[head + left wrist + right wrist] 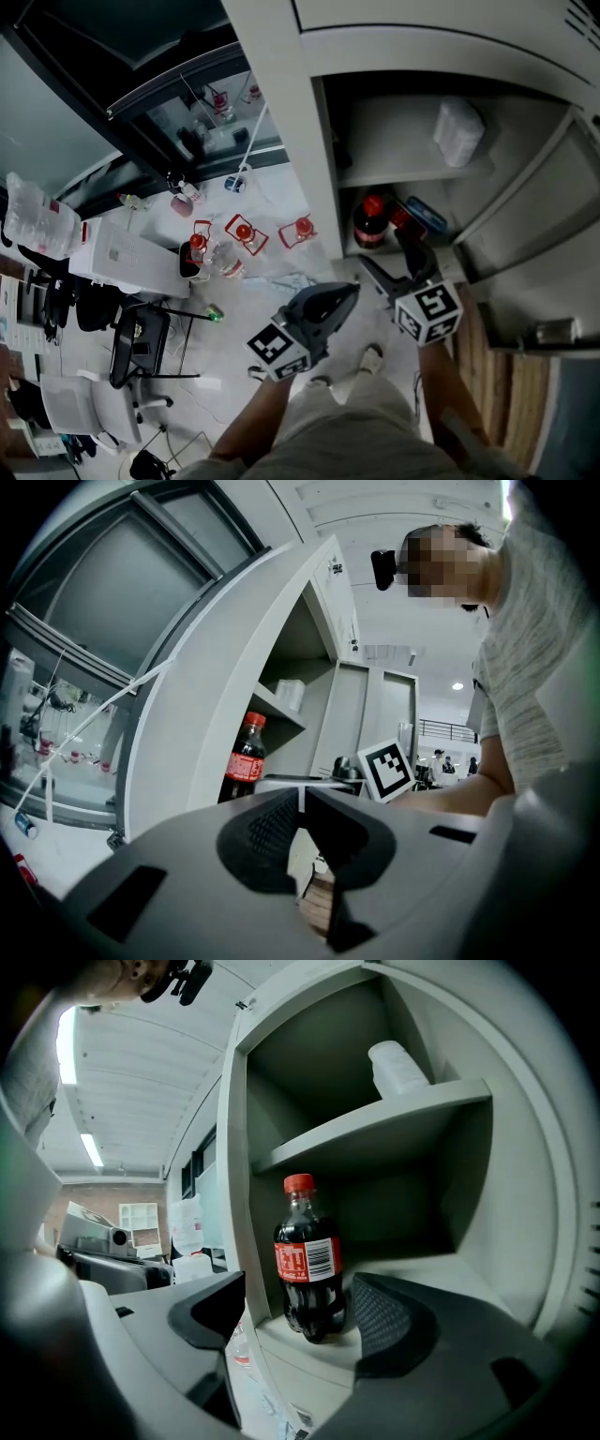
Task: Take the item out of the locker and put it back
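Dark plastic cola bottle [307,1260], red cap and label, upright on lower shelf [427,1277] of grey metal locker [525,1194], near front edge. Right hand-held gripper [298,1324]: jaws wide apart, flanking bottle, not touching it. Left hand-held gripper [302,808]: jaws together, empty.

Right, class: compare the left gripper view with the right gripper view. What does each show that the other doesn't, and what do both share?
Left gripper view only: the person's shirt, the right gripper's marker cube, its own fingers closed together. Right gripper view only: the barcode on the label, fingers wide apart. Both: the red-capped cola bottle standing in the locker's lower compartment, a white container on the shelf above.
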Demonstrator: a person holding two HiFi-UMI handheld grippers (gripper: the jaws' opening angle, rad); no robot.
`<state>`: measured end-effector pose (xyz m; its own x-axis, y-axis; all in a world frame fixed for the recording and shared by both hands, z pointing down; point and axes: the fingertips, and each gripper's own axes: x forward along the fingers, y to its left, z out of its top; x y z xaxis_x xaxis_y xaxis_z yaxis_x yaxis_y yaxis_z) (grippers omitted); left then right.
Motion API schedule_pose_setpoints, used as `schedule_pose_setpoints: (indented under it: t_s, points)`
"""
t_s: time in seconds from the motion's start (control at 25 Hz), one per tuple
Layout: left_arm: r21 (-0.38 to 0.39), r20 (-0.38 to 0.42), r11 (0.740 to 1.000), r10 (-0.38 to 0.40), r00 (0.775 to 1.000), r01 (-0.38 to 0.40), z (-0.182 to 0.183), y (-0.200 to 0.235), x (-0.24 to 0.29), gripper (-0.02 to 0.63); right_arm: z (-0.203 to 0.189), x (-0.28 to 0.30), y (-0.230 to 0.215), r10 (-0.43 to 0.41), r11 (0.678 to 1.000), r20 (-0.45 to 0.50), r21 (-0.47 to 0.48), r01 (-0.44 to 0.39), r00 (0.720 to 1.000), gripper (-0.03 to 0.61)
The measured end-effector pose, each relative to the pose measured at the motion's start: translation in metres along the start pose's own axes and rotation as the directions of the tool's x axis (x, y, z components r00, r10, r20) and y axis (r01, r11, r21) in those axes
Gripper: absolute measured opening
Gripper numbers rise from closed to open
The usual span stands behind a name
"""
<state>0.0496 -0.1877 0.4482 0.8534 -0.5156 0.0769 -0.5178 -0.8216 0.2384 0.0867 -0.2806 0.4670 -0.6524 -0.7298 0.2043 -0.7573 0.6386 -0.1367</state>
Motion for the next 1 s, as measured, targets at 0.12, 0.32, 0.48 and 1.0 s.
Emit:
schedule_pose_setpoints:
  t_s: [0.12,0.32,0.48,1.0]
  points:
    - [0.003,-0.002,1.000,-0.003,1.000,0.003,0.000,-0.002,0.001,0.011,0.000,0.007,-0.004,-0.010,1.000,-0.008,-0.006,0.010,1.000,0.331]
    - [0.000,-0.005,1.000,0.001,1.000,-0.001,-0.001,0.001,-0.002,0.011,0.004,0.023,-0.008,-0.014,1.000,-0.019,-0.026,0.014,1.000,0.331]
    - [-0.003,0.000,1.000,0.004,1.000,-0.004,-0.001,0.003,-0.002,0.011,0.006,0.033,-0.011,-0.018,0.999,-0.027,-0.040,0.017,0.999,0.331]
    - [-0.011,0.001,1.000,0.009,1.000,-0.009,0.001,0.005,-0.009,0.011,0.003,0.051,-0.015,-0.033,0.997,-0.058,-0.076,0.028,0.998,0.330]
